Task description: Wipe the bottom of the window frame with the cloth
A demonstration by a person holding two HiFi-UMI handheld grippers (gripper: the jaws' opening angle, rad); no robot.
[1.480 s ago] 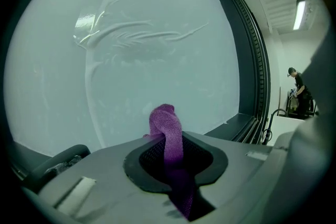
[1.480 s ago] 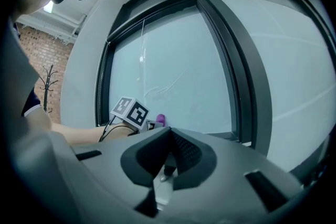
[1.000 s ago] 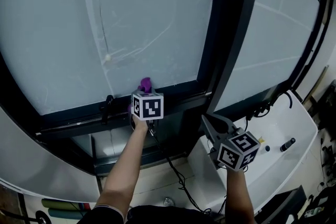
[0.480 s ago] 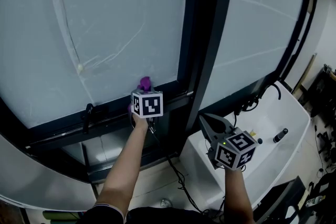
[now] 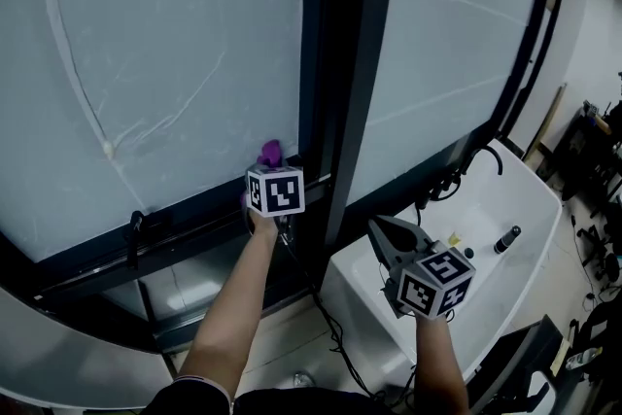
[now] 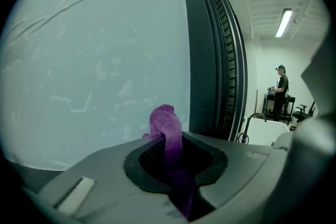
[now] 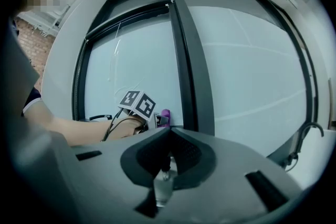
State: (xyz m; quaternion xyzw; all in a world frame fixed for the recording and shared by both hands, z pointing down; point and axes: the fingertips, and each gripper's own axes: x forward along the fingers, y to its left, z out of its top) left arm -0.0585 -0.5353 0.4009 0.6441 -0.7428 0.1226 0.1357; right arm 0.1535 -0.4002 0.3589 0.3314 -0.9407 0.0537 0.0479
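My left gripper (image 5: pixel 270 166) is shut on a purple cloth (image 5: pixel 269 152), with the cloth pressed where the glass meets the dark bottom rail of the window frame (image 5: pixel 185 219), just left of the vertical mullion (image 5: pixel 335 63). In the left gripper view the cloth (image 6: pixel 167 126) sticks up between the closed jaws of that gripper (image 6: pixel 171 140), against the pale glass (image 6: pixel 94 60). My right gripper (image 5: pixel 379 228) hangs lower right, away from the frame, shut and holding nothing. The right gripper view shows the right gripper (image 7: pixel 169 132), and beyond it the left gripper's marker cube (image 7: pixel 137 104) and the cloth (image 7: pixel 165 114).
A white basin (image 5: pixel 457 238) with a dark tap (image 5: pixel 494 156) stands under the right pane, a small black item (image 5: pixel 505 239) lying on it. A black handle (image 5: pixel 135 226) sits on the rail further left. A cable (image 5: pixel 326 316) trails down from the left gripper. A person (image 6: pixel 282 86) stands far off.
The left gripper and cloth have slid right along the bottom rail, nearer the mullion; the rail handle now lies farther behind. The right gripper has stayed low and shut.
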